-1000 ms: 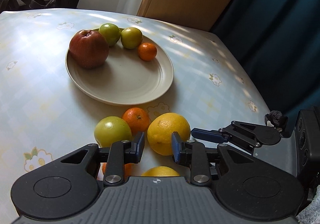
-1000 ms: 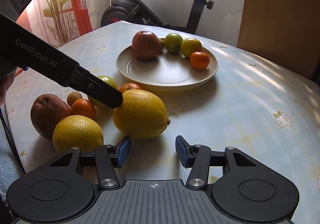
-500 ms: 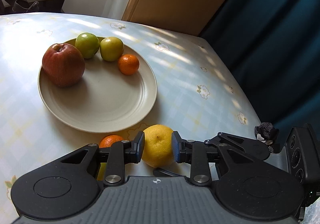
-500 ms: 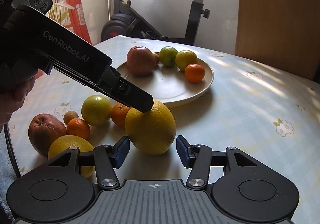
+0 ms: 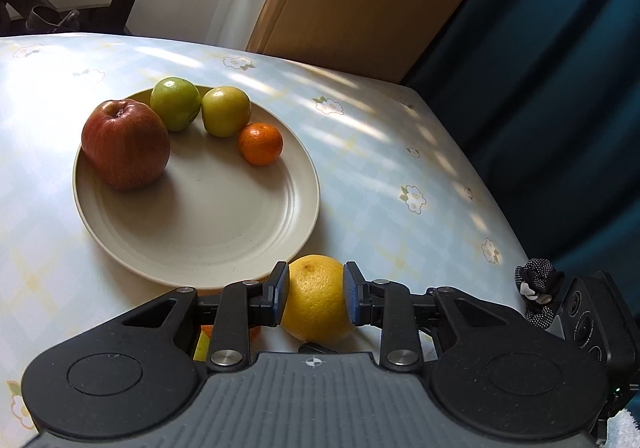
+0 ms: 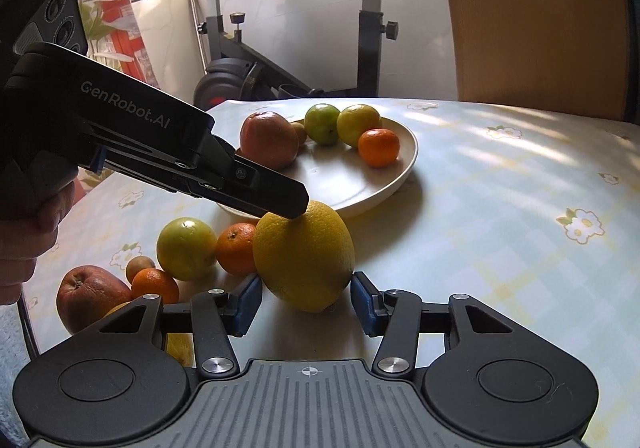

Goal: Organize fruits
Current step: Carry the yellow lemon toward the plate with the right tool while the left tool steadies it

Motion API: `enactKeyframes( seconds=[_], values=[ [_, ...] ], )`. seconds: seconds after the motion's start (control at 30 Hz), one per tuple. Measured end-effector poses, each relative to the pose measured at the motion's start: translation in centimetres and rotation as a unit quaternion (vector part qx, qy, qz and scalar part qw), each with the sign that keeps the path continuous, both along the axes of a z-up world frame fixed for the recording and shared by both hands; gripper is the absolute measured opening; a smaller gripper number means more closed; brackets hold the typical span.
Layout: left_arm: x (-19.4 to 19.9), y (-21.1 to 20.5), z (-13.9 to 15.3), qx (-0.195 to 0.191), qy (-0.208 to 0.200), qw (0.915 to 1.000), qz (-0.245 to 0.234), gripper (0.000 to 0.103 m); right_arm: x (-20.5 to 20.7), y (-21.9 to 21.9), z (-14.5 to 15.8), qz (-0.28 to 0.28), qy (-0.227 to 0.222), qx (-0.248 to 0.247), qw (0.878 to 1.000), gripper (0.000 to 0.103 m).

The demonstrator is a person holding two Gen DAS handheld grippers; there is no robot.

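While the left gripper [image 5: 315,298] clamps the big yellow lemon [image 5: 316,304], the right gripper's [image 6: 307,306] jaws are closing around it, pads not touching

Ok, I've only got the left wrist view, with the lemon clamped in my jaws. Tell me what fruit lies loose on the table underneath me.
Observer: The right wrist view shows five loose pieces beside your lemon: a wrinkled red apple, a near tangerine, a far tangerine, a green-yellow fruit and a small brown fruit.
Operator: Now check the plate for anything I can't see.
Observer: A second little brown fruit sits on the plate, tucked behind the smooth red apple, which blocks it from your view.
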State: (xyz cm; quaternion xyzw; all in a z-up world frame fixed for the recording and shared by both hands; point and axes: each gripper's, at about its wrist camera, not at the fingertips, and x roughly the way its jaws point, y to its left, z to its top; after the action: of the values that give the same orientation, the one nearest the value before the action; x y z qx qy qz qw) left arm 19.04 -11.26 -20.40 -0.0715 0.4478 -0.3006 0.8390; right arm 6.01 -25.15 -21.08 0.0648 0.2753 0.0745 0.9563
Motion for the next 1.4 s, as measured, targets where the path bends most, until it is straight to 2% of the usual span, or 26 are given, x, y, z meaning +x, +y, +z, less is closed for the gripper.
enactKeyframes(
  seconds=[0.13,0.23,0.37,0.43,0.6,0.77,0.9,1.13,1.33,1.37,1.4],
  values=[
    [0.0,0.2,0.0,0.0,-0.003,1.0,-0.002,0.031,-0.1,-0.1,0.5,0.0,-0.006,0.0,1.0,0.045],
    [0.3,0.3,-0.3,-0.001,0.007,1.0,0.0,0.031,0.4,0.3,0.6,0.005,0.008,-0.02,1.0,0.045],
    [0.5,0.5,-0.3,-0.009,0.014,0.9999,0.001,0.031,0.6,0.2,0.6,0.009,0.02,-0.023,1.0,0.045],
    [0.6,0.5,-0.4,-0.01,0.014,0.9999,-0.002,0.032,1.0,0.4,0.5,0.009,0.028,-0.035,0.999,0.049],
    [0.6,0.5,-0.3,-0.011,0.016,0.9998,-0.002,0.032,1.2,0.6,0.3,0.016,0.028,-0.036,0.999,0.045],
    [0.1,0.6,0.3,-0.012,0.002,0.9999,0.002,0.032,0.5,0.5,0.9,0.014,0.009,-0.021,1.0,0.045],
    [-0.1,1.0,1.8,-0.016,-0.027,0.9995,-0.001,0.032,0.9,0.6,2.5,0.019,-0.003,-0.025,0.999,0.045],
    [2.4,2.0,3.8,-0.016,-0.051,0.9984,0.02,0.032,5.1,1.1,5.1,0.03,-0.008,-0.038,0.999,0.045],
    [6.7,2.3,3.4,0.006,-0.036,0.9986,0.038,0.031,10.3,1.0,5.3,0.022,0.003,-0.041,0.999,0.044],
    [7.3,2.2,3.2,0.008,-0.03,0.9988,0.037,0.03,11.1,0.9,5.3,0.021,0.001,-0.038,0.999,0.042],
    [8.0,2.0,2.9,0.011,-0.02,0.9991,0.035,0.03,11.8,0.9,5.3,0.018,0.0,-0.034,0.999,0.032]
  ],
)
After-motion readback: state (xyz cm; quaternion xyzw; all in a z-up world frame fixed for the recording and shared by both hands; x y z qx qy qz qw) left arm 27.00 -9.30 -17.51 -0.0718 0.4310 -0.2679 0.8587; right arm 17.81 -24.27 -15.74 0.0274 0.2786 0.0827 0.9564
